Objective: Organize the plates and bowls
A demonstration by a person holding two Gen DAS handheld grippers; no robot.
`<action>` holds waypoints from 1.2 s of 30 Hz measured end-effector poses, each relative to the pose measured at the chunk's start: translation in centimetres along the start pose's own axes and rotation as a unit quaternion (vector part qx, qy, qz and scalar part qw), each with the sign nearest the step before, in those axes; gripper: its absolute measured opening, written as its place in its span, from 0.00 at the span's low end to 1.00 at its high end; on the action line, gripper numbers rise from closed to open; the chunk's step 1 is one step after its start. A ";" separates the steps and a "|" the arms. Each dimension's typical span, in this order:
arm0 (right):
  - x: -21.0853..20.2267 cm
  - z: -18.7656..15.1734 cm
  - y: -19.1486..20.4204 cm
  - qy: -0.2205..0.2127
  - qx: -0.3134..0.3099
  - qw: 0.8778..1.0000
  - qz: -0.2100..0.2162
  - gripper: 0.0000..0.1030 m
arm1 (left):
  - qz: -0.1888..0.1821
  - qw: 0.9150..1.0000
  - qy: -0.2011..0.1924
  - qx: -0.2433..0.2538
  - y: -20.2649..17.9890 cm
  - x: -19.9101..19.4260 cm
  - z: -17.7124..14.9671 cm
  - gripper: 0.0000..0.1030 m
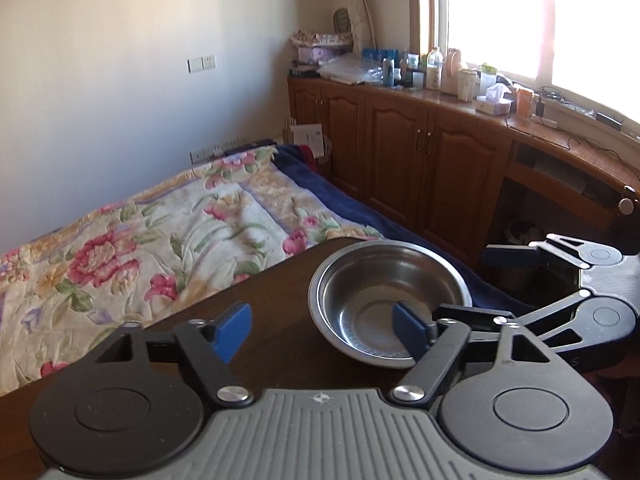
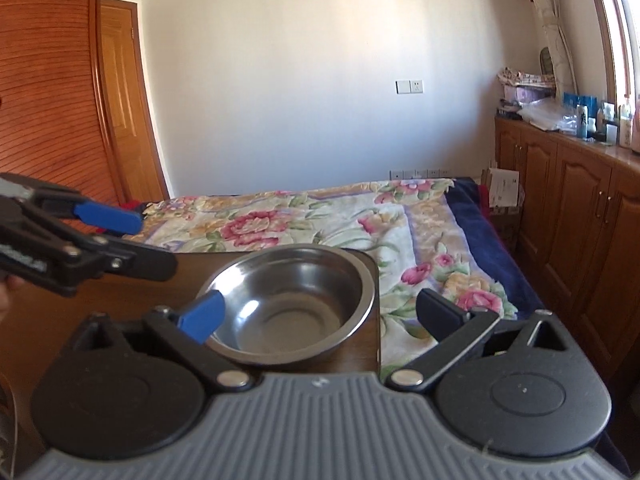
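Observation:
A steel bowl (image 1: 388, 300) sits upright and empty near the far right corner of a dark wooden table (image 1: 276, 312); it also shows in the right wrist view (image 2: 292, 300). My left gripper (image 1: 320, 330) is open, its right pad (image 1: 408, 330) over the bowl's near rim, its left pad over bare table. My right gripper (image 2: 320, 316) is open, its left pad (image 2: 200, 318) at the bowl's near left rim, the right finger past the table edge. Each gripper shows in the other's view: the right gripper (image 1: 560, 280), the left gripper (image 2: 92, 240). Neither holds anything.
A bed with a floral quilt (image 2: 320, 220) lies just beyond the table. Wooden cabinets (image 1: 420, 152) with bottles and boxes on top run along the right wall under a window. The table's far edge (image 2: 372, 264) is close behind the bowl.

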State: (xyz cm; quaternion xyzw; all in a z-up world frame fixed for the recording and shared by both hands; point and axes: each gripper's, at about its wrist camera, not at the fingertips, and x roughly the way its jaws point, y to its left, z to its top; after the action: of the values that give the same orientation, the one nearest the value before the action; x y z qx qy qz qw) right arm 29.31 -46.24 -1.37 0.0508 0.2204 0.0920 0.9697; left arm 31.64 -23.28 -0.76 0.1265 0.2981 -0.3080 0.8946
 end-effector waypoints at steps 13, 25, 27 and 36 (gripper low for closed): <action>1.6 -0.6 -0.8 0.043 0.033 0.999 0.001 0.54 | -0.014 0.998 0.054 -0.024 0.7 4.3 -0.2 0.54; 1.7 -0.2 -0.3 0.050 0.030 0.998 0.014 0.34 | -0.029 0.996 0.078 -0.031 0.6 5.4 -0.3 0.28; 1.8 -0.3 -0.2 0.051 0.030 0.998 0.014 0.34 | -0.029 0.996 0.079 -0.031 0.5 5.3 -0.3 0.28; 1.8 -0.2 -0.3 0.051 0.032 0.998 0.005 0.23 | -0.024 0.996 0.078 -0.025 0.6 4.2 -0.3 0.19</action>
State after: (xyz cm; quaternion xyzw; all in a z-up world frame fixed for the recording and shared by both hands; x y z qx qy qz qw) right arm 30.88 -46.19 -2.32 0.0777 0.2717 0.0918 0.9548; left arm 34.52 -24.73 -3.55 0.1208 0.3770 -0.3115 0.8638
